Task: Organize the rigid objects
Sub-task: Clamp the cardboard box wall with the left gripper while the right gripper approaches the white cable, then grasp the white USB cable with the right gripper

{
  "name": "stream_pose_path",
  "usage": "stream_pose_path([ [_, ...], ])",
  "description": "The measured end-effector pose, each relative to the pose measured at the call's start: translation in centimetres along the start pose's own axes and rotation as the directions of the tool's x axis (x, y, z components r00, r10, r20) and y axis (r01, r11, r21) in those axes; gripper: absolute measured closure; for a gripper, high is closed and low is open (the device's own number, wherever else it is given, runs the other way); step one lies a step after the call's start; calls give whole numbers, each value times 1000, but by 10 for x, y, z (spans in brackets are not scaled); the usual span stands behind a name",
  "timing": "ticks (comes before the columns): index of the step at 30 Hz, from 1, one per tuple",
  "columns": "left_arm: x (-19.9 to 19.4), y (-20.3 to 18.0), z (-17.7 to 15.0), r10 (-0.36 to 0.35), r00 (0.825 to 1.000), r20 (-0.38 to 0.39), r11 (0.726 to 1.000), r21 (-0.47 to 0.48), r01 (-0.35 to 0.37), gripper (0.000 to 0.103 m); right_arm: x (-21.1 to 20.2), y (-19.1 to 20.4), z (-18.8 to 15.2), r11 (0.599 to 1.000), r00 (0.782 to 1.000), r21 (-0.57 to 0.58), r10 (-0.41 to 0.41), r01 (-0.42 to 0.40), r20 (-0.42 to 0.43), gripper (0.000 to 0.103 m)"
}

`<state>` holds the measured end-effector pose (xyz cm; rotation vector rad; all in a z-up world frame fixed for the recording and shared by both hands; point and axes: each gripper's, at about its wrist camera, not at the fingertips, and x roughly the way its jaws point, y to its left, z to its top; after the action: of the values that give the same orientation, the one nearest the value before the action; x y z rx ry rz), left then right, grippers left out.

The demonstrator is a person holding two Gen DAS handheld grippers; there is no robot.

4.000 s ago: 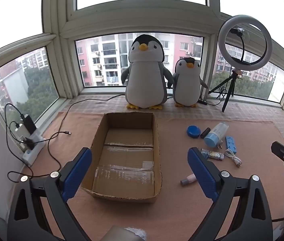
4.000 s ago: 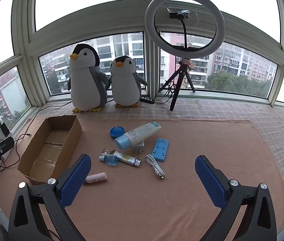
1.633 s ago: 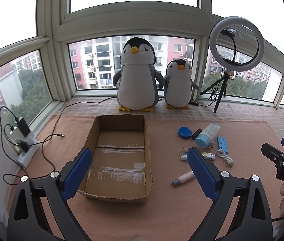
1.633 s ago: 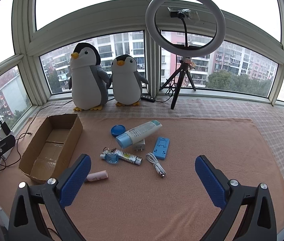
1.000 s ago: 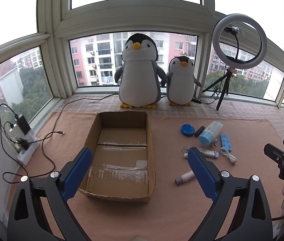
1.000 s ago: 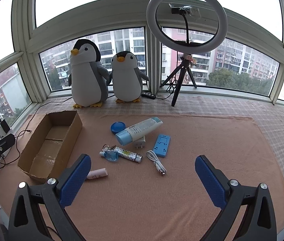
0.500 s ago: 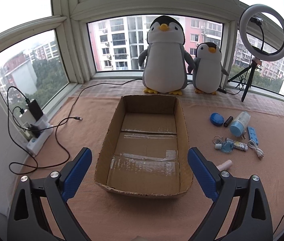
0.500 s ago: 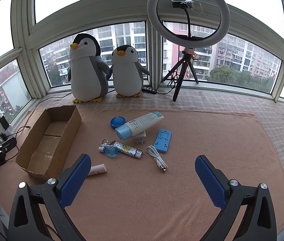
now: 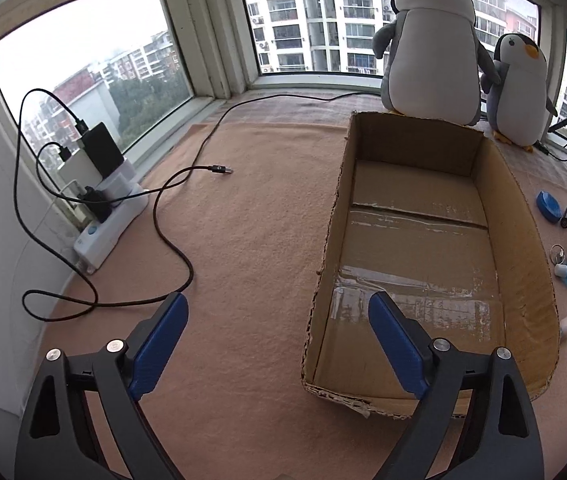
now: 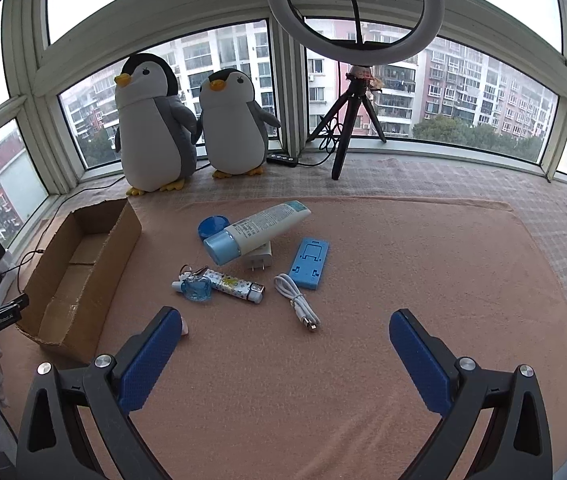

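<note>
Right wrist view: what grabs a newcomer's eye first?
Two plush penguins stand at the window, with a ring light on a tripod to their right. On the mat in front lies a cluster of small items led by a white tube with a blue cap and a blue phone stand. An empty cardboard box sits left of them.

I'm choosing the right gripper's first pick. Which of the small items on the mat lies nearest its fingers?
The pink tube, partly hidden behind the right gripper's left finger. The white cable comes next; the other items lie farther back.
</note>
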<state>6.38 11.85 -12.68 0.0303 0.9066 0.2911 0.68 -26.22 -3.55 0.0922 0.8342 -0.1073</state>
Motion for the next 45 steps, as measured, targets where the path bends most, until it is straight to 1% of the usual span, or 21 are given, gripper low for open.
stream_pose_path([
  [1, 4, 0, 0, 3, 1000, -5, 1000, 7, -3, 12, 4, -3, -1, 1000, 1000, 7, -3, 3, -5, 0],
  [4, 16, -3, -1, 3, 1000, -26, 1000, 19, -2, 20, 16, -10, 0, 1000, 1000, 26, -4, 5, -28, 0],
  [6, 22, -5, -1, 2, 999, -39, 1000, 21, -1, 23, 24, -15, 1, 999, 999, 39, -9, 10, -40, 0],
  [11, 32, -10, -1, -1, 998, -63, 999, 38, 3, 43, 45, -29, 9, 997, 998, 64, -26, 30, -62, 0],
  [12, 34, -11, -2, -3, 998, -67, 999, 41, 6, 45, 49, -31, 11, 997, 997, 73, -22, 27, -71, 0],
  [14, 37, -14, -2, -11, 997, -76, 999, 49, 15, 54, 58, -37, 16, 995, 996, 95, 6, 3, -89, 1],
  [15, 38, -14, -2, -17, 997, -79, 998, 52, 22, 55, 62, -38, 19, 995, 995, 104, 18, -8, -96, 1],
  [17, 40, -17, -3, -29, 996, -85, 998, 57, 34, 64, 70, -41, 24, 993, 994, 114, 30, -18, -108, 1],
  [19, 42, -20, -4, -40, 995, -89, 997, 57, 46, 70, 80, -42, 29, 993, 992, 111, 45, -31, -121, 4],
  [22, 42, -22, -3, -53, 995, -85, 997, 59, 58, 77, 99, -44, 31, 996, 985, 81, 57, -45, -160, 20],
  [23, 42, -23, -3, -57, 995, -86, 996, 60, 62, 79, 105, -44, 31, 996, 983, 68, 65, -54, -173, 21],
  [27, 45, -24, -1, -64, 994, -83, 995, 65, 70, 83, 127, -40, 23, 996, 968, 9, 84, -84, -235, 33],
  [30, 45, -25, -2, -64, 995, -78, 995, 67, 70, 84, 139, -34, 18, 995, 963, -38, 74, -87, -260, 37],
  [33, 45, -24, -2, -65, 995, -77, 995, 67, 70, 84, 146, -27, 15, 992, 957, -75, 72, -96, -281, 44],
  [35, 45, -24, -2, -63, 995, -75, 995, 69, 68, 84, 151, -21, 13, 990, 956, -107, 53, -87, -289, 47],
  [36, 44, -25, -2, -63, 995, -74, 995, 68, 68, 84, 154, -20, 13, 990, 955, -116, 46, -83, -293, 49],
  [39, 44, -25, -2, -63, 995, -72, 995, 69, 68, 84, 161, -17, 11, 988, 946, -122, 47, -91, -319, 59],
  [43, 44, -24, -2, -65, 995, -72, 995, 66, 69, 84, 165, -13, 9, 984, 941, -151, 35, -91, -338, 64],
  [45, 44, -24, -2, -64, 995, -72, 995, 66, 69, 84, 167, -12, 7, 983, 936, -158, 38, -98, -349, 72],
])
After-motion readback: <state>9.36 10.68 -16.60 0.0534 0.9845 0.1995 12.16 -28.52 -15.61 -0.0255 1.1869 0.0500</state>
